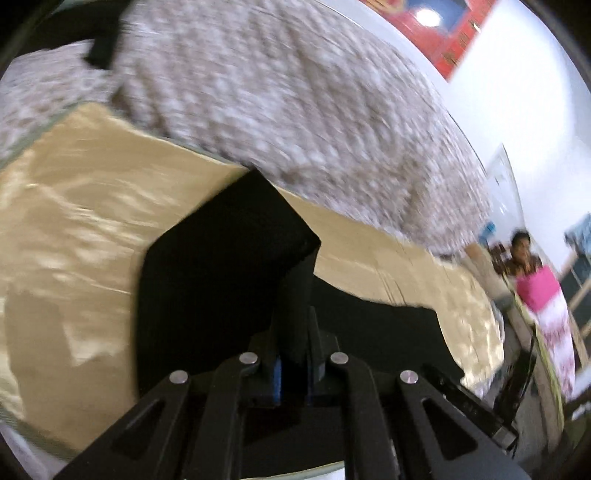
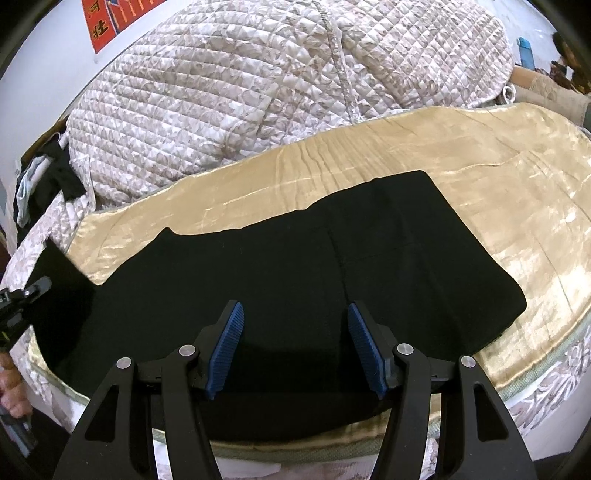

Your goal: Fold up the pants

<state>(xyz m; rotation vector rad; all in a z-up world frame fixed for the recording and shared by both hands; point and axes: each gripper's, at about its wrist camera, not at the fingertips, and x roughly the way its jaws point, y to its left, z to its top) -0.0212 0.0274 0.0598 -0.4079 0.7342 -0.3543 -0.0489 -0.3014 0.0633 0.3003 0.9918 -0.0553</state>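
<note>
Black pants (image 2: 288,273) lie flat on the bed's tan blanket (image 2: 517,206); my left hand-held gripper (image 1: 293,369) is pinched onto one lifted leg end, while my right hand-held gripper (image 2: 295,350) hangs wide open, holding nothing. Looks like the first fold, so next I'd carry that end over toward the right edge.

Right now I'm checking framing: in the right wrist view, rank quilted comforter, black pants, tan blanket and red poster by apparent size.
1. quilted comforter
2. black pants, close to the comforter; nearness makes this unsure
3. tan blanket
4. red poster

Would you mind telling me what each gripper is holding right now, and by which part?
The left gripper pinches the black pants by a lifted leg-end edge; the right gripper is open, holding nothing.
</note>
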